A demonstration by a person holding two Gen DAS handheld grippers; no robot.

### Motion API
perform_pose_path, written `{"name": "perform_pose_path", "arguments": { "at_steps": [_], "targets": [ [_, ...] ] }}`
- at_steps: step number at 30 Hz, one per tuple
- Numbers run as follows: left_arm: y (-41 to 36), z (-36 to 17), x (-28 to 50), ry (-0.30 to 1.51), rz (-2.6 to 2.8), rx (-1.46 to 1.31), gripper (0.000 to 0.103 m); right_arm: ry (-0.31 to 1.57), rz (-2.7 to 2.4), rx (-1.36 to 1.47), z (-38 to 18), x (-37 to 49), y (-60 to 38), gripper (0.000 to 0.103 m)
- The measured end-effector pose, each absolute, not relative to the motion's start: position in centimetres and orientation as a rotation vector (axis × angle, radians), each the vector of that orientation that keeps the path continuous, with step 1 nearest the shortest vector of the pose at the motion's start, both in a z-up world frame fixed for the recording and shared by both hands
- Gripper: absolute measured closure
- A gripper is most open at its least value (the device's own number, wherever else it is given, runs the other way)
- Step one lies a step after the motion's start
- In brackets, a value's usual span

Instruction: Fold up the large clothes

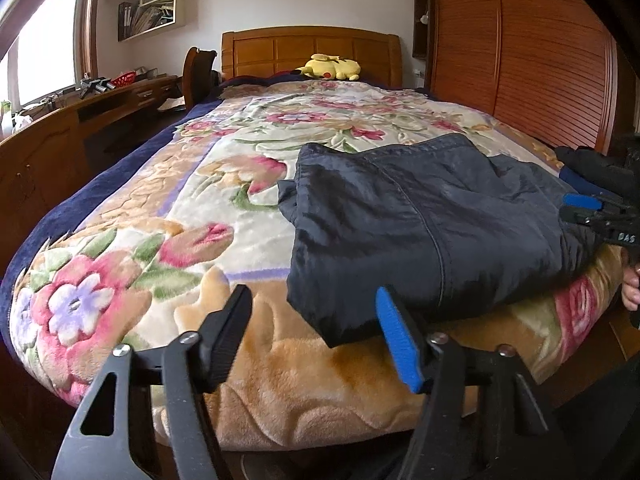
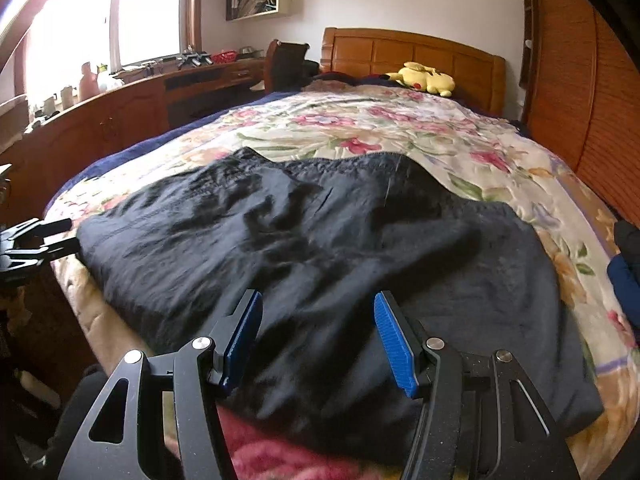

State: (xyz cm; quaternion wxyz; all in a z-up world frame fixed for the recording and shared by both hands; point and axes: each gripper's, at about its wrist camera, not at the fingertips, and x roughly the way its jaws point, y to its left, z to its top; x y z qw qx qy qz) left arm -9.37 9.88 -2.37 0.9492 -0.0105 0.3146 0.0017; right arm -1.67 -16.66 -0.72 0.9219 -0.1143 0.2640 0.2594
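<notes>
A dark navy garment (image 1: 420, 220) lies folded on the floral blanket (image 1: 224, 184) near the foot of the bed. In the left wrist view my left gripper (image 1: 314, 306) stands open at the bed's edge. The garment's near left corner shows in the gap, and neither pad touches it. My right gripper (image 1: 576, 208) comes in at the garment's right edge. In the right wrist view the garment (image 2: 320, 240) spreads wide and wrinkled. My right gripper (image 2: 318, 318) hovers open over its near edge, the fabric lying below the pads. My left gripper (image 2: 66, 236) sits by the garment's left edge.
A yellow plush toy (image 1: 332, 67) lies by the wooden headboard (image 1: 312, 50). A wooden desk (image 1: 100, 104) runs along the left wall and a slatted wardrobe (image 1: 520, 48) stands on the right. More dark clothes (image 1: 592, 168) are piled at the bed's right edge. A hand (image 1: 631, 292) shows at far right.
</notes>
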Motion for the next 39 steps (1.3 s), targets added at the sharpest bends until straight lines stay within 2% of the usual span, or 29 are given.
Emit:
{"name": "perform_pose_path", "arguments": {
  "at_steps": [3, 6, 13, 28, 31, 33, 36, 39],
  "targets": [
    [10.1, -2.6, -9.2, 0.645, 0.003, -0.039, 0.047, 0.536, 0.544, -0.236, -0.8, -2.3, -17.1, 0.043],
    [9.9, -2.9, -9.0, 0.650, 0.003, -0.041, 0.048, 0.551, 0.562, -0.248, -1.5, -2.5, -17.3, 0.043],
    [10.1, -3.5, -8.5, 0.661, 0.006, -0.064, 0.049, 0.597, 0.565, -0.299, -3.8, -1.4, -16.2, 0.041],
    [10.2, -3.7, -8.1, 0.678, -0.041, -0.128, 0.049, 0.590, 0.572, -0.303, -4.5, -0.7, -16.1, 0.038],
    [9.7, -3.4, -8.1, 0.674, -0.076, -0.127, 0.067, 0.589, 0.571, -0.308, -4.6, -0.8, -16.1, 0.038],
    [9.3, -3.0, -8.1, 0.669, -0.061, -0.098, 0.087, 0.587, 0.571, -0.309, -4.6, -0.8, -16.2, 0.038],
    [8.8, -2.1, -8.0, 0.658, -0.068, -0.085, 0.093, 0.587, 0.574, -0.309, -4.5, -0.9, -16.3, 0.038],
    [8.1, -0.9, -8.1, 0.628, -0.073, -0.065, 0.095, 0.588, 0.574, -0.309, -4.5, -0.9, -16.3, 0.038]
  ]
}}
